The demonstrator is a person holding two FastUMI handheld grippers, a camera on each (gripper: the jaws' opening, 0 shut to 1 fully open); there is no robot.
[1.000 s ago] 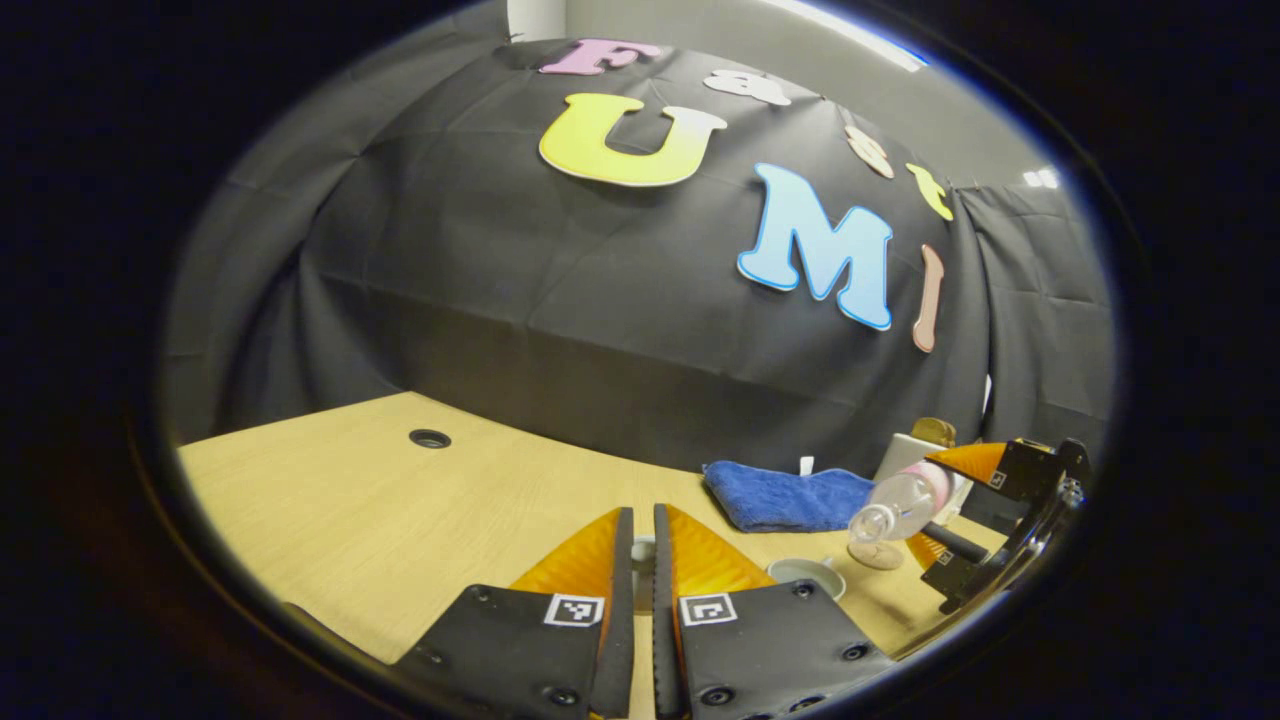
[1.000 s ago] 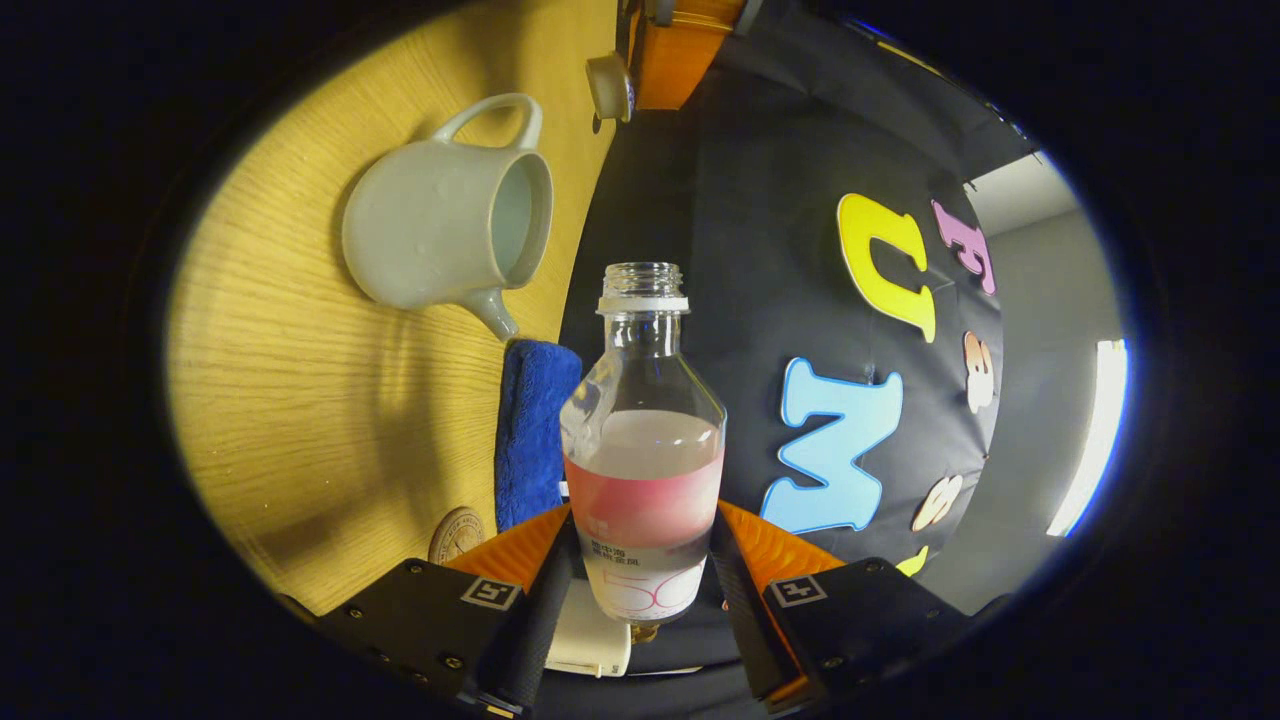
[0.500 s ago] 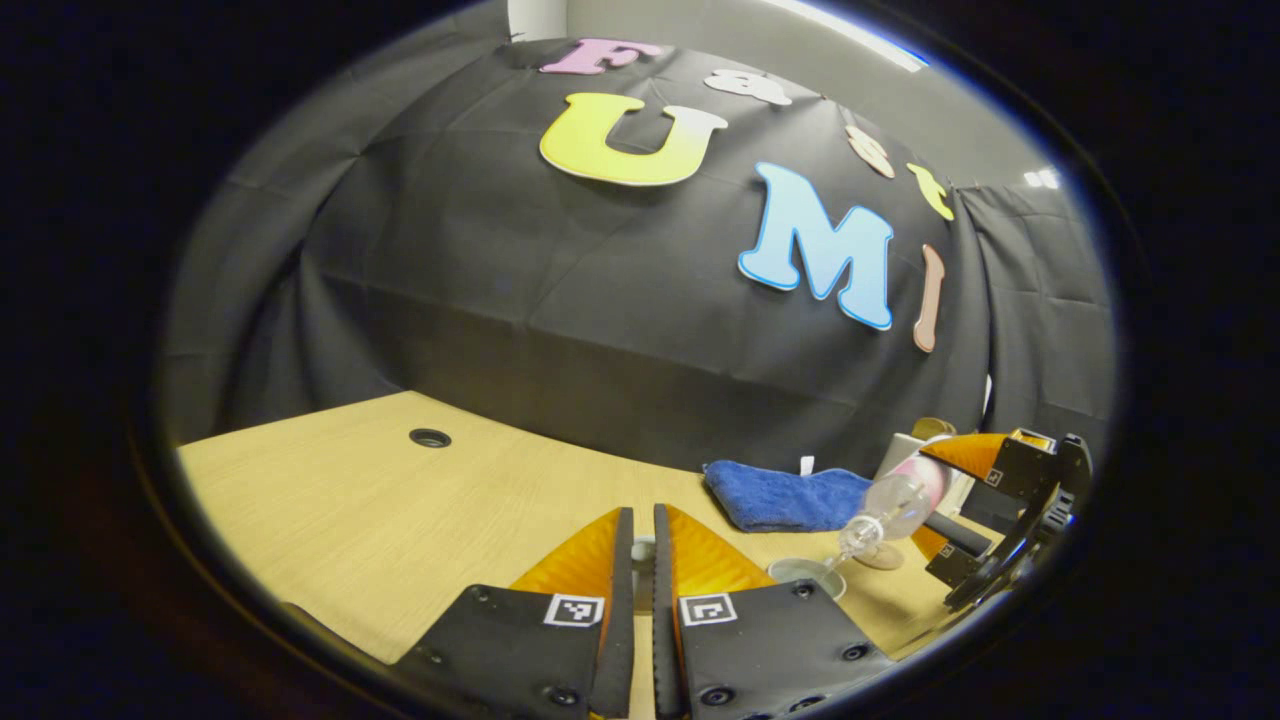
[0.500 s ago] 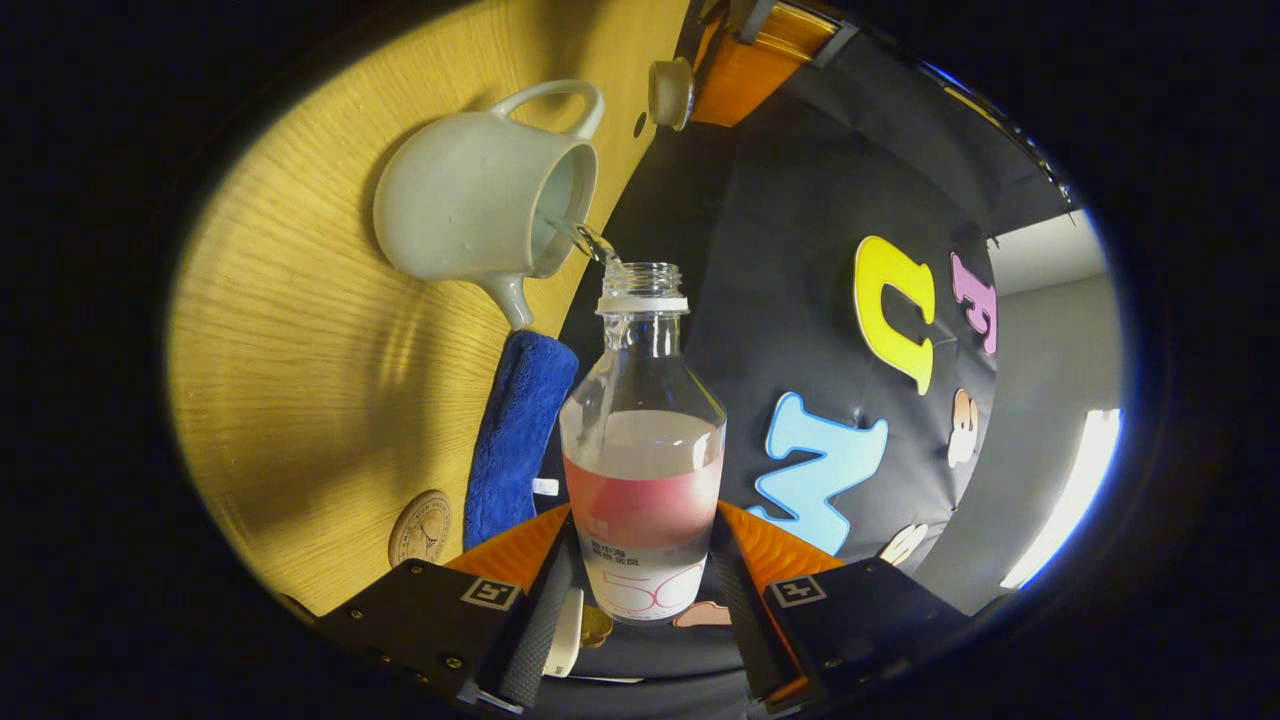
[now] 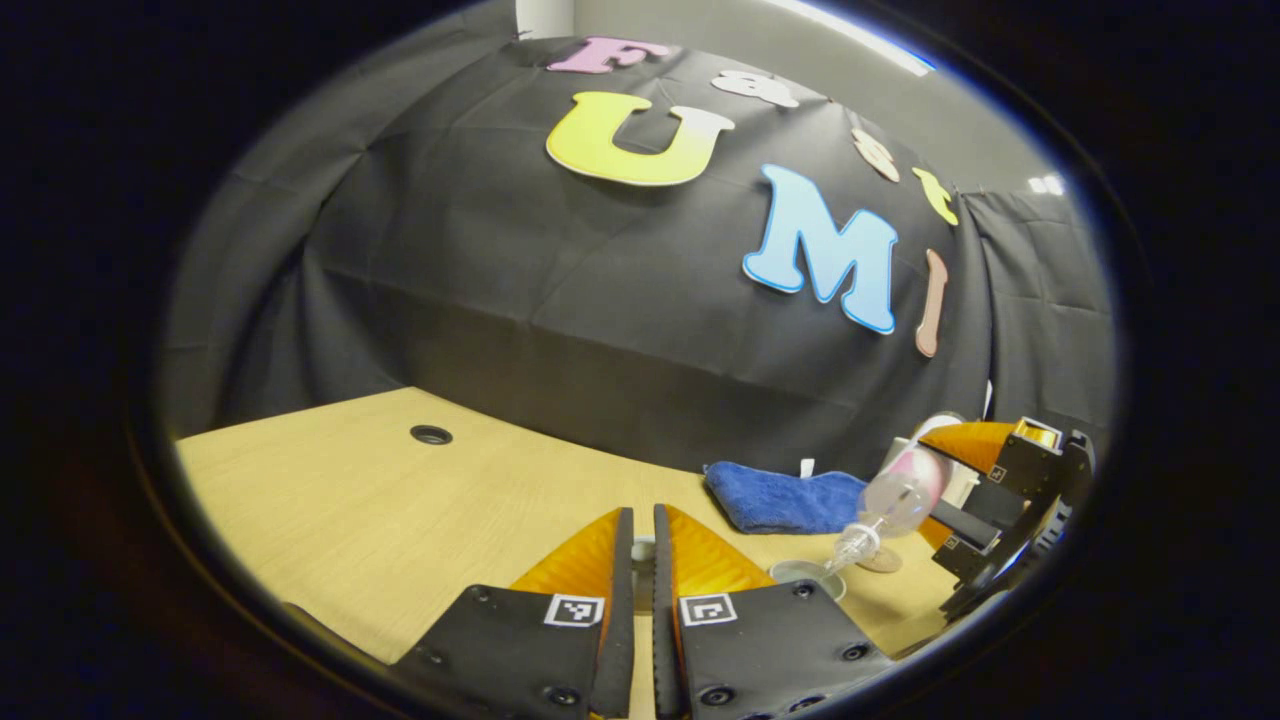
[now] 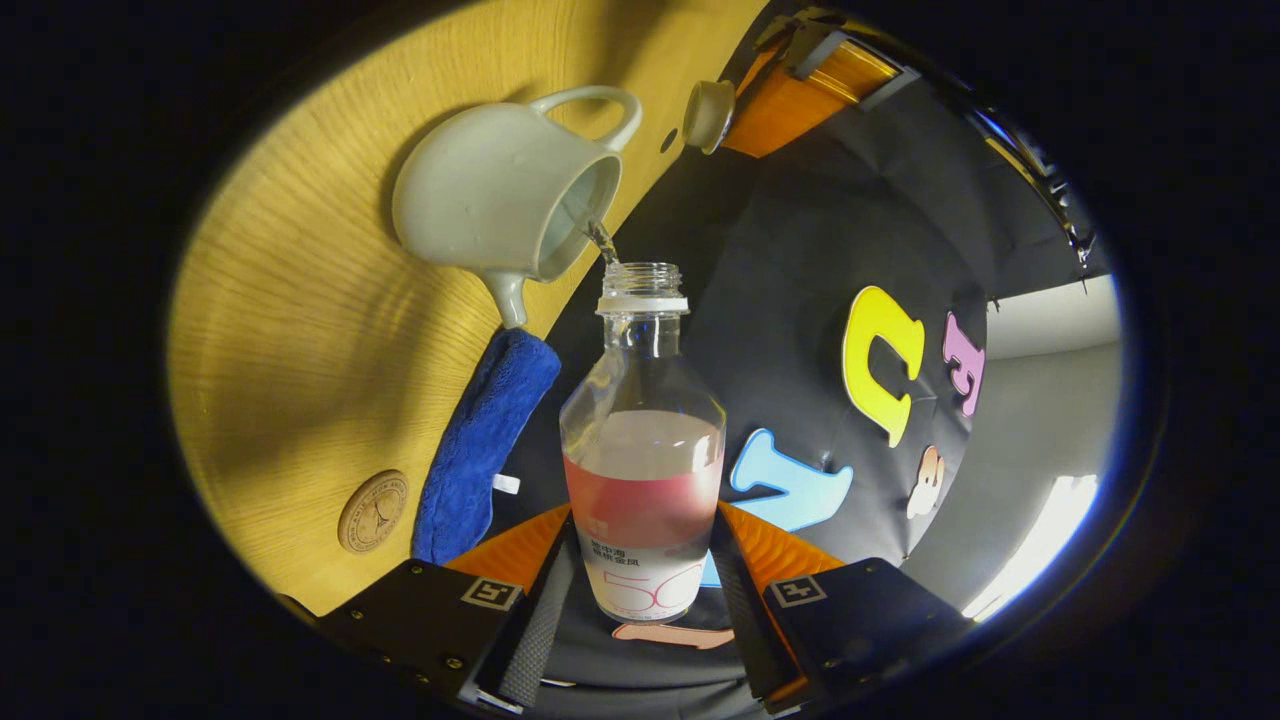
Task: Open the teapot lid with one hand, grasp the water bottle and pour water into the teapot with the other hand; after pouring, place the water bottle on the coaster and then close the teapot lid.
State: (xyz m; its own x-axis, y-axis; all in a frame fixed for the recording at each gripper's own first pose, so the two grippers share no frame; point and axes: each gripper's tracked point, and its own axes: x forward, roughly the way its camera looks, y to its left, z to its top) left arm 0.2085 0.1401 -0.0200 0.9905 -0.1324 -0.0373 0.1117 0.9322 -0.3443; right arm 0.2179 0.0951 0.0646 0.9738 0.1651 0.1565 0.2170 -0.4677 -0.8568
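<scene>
Water runs from the tipped water bottle (image 6: pixel 643 440) into the open mouth of the teapot (image 6: pixel 500 205), which stands on the bench (image 6: pixel 280 330) near its back edge, just beside a blue cloth (image 6: pixel 478 440). The right gripper (image 6: pixel 640 590) has its jaws clamped on the bottle's labelled lower body. The left gripper (image 5: pixel 642 560) holds the lid (image 6: pixel 708 112) pinched between its closed jaws, well clear of the pot. The coaster (image 6: pixel 372 511) waits bare by the cloth's other end. Judged from the thin stream, the pour goes best with the bottle's neck kept over the middle of the opening, the tilt raised slowly, and the lid held aside.
</scene>
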